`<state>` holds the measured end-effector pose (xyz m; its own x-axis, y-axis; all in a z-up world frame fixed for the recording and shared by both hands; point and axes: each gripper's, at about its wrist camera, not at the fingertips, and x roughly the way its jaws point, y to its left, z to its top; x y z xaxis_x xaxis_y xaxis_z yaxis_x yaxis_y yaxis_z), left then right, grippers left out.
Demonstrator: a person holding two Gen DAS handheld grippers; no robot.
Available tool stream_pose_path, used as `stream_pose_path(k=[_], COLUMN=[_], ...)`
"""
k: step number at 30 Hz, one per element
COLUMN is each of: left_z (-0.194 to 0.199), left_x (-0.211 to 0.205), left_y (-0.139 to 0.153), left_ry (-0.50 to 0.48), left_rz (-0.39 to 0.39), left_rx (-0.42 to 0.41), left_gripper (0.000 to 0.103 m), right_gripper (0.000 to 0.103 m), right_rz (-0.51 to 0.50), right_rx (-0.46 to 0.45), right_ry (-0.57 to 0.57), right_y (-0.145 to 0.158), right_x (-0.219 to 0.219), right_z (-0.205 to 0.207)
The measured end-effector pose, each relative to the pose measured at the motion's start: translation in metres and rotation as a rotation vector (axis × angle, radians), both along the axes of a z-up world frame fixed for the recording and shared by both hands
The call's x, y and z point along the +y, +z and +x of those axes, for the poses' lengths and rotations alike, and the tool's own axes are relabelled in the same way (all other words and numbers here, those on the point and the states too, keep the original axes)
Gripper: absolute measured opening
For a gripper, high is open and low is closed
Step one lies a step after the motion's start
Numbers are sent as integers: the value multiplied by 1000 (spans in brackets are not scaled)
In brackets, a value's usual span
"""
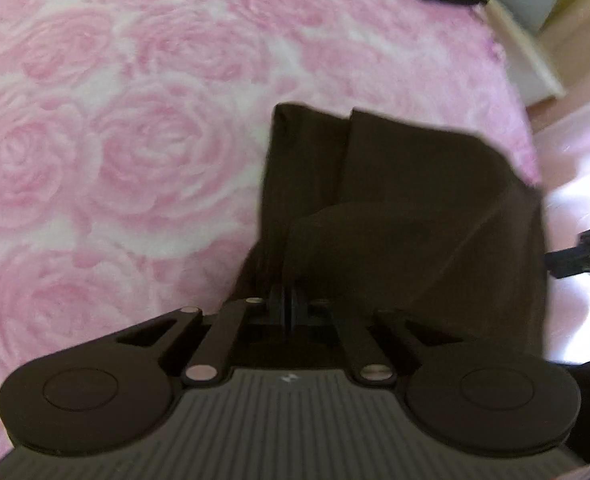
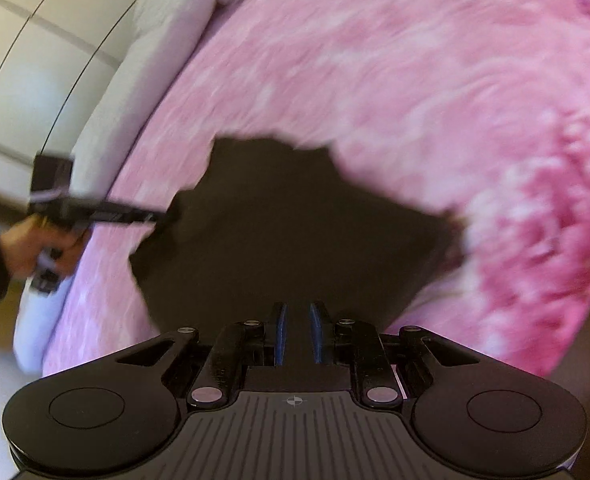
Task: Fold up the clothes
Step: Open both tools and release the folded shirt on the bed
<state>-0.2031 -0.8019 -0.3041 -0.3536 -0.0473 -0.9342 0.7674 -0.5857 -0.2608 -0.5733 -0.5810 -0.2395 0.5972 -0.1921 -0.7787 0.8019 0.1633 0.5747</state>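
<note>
Pink rose bedspread (image 1: pixel 135 128) bears dark garment (image 1: pixel 407 216), part-folded; left gripper (image 1: pixel 285 300) clamps edge, right gripper (image 2: pixel 297 316) narrowly parted, gripping nothing.

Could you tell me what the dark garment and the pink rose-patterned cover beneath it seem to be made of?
Dark garment: seemingly a thin, matte brown-black woven or knit fabric; it drapes in soft folds without shine. Rose-patterned cover: probably plush fleece or similar pile fabric; its surface looks fuzzy and the rose outlines soft, though blur leaves this uncertain.

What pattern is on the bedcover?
Big pink roses on white bedcover, clearest in the left wrist view.
</note>
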Motion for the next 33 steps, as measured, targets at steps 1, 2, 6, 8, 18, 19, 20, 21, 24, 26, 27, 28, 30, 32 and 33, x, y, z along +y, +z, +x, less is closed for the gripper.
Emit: stream_pose_path(k=[1,2,6,8,18,19,20,21,24,26,27,28,30,32,33], left_z=[2,4,7,16,-32,-42,-49,-55,-66,-69,-67,-65,-62,-58,-55], left_x=[1,2,3,1,32,34,34,33,25,18,15,11,8,8,8], left_y=[-3,-5,8,21,33,26,20,14,0,-13,-16,-17,-13,-7,-5], left_ry=[4,8,1,21,-152,-166,-173,-174,-165,-166,-159,-146,-149,-169,-170], left_rz=[-5,-6,-71,-114,-149,-144,-140,-137,-128,-115,-101,-82,-74,-85,-87], left_rx=[-7,-9,-20,-33,60,61,61,64,49,35,44,54,43,-1,-27], left_gripper=[2,2,2,1,2,2,2,2,2,3,3,3,3,3,2], right_gripper=[17,17,17,17,21,21,21,21,21,21,21,21,21,21,21], right_rz=[10,10,8,-38,-182,-191,-199,-193,-186,-179,-171,-168,-136,-114,-104], right_rx=[10,15,36,15,96,96,93,83,62,63,59,55,59,88,104], right_ry=[23,34,71,91,69,71,72,58,35,31,24,8,-34,-66,-65], right_y=[-6,-7,-7,2,-16,-23,-26,-26,-21,-19,-18,-18,-15,-13,-11], right_x=[1,1,3,1,-89,-98,-104,-108,-108,-95,-87,-80,-69,-59,-54], right_z=[6,11,29,40,77,78,78,76,67,55,47,38,18,1,-3])
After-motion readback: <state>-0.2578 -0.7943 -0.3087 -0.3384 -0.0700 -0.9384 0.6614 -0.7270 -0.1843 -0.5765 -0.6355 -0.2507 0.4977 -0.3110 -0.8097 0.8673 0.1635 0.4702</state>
